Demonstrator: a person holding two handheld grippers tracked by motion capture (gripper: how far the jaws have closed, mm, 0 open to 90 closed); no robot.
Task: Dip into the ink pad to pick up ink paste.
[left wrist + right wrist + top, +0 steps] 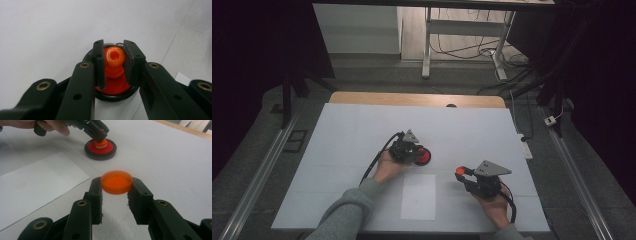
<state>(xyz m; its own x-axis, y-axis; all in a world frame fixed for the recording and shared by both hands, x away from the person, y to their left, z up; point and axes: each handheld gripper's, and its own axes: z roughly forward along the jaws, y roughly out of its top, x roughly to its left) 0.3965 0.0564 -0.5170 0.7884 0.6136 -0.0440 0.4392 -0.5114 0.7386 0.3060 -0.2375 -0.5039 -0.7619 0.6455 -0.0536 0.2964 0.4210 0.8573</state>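
Observation:
A round red disc with a black rim [424, 157] lies on the white table [352, 130]. An orange knob [114, 58] stands up from its middle, and my left gripper [113, 61] is shut on that knob from above. In the right gripper view the same disc [100, 149] lies far off, with the left gripper [99, 135] on its knob. My right gripper [116, 185] is shut on a shallow orange cap [116, 182] and holds it level just above the table. In the high view that cap [459, 171] sits right of the paper.
A white paper sheet [418, 196] lies near the front edge between my two hands. A wooden strip [417, 99] borders the table's far side. Beyond it stand desk legs [427, 45] and loose floor cables [507, 75].

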